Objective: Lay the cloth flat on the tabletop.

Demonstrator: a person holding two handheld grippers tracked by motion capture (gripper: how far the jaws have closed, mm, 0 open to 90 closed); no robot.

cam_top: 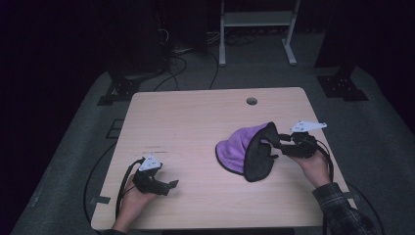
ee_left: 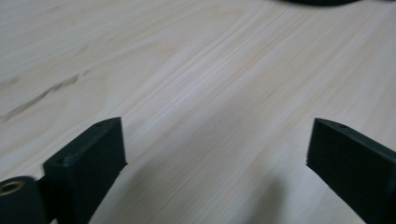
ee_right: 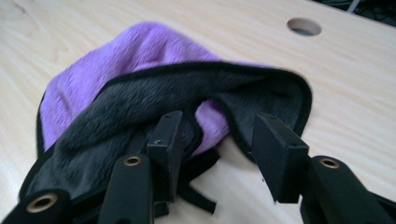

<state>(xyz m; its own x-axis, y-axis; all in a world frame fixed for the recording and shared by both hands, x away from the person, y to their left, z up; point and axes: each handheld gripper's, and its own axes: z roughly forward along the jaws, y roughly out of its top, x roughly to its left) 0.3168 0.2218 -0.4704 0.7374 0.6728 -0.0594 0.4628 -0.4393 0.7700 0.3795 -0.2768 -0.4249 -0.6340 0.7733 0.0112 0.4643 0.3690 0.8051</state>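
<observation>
A cloth, purple on one side and dark grey on the other with black trim (cam_top: 242,147), lies bunched on the right half of the wooden table (cam_top: 195,117). My right gripper (cam_top: 278,144) is at the cloth's right edge. In the right gripper view the jaws of the right gripper (ee_right: 219,140) stand open, with a fold of the cloth (ee_right: 140,60) reaching in between them and the left jaw resting over the black trim. My left gripper (cam_top: 171,185) sits near the table's front left, open over bare wood (ee_left: 217,149), away from the cloth.
A round cable hole (cam_top: 251,101) sits near the table's far edge, also seen as the hole (ee_right: 304,26) beyond the cloth. A white metal stand (cam_top: 257,24) and black cables (cam_top: 176,58) are on the floor behind the table. Dark stand bases flank the far corners.
</observation>
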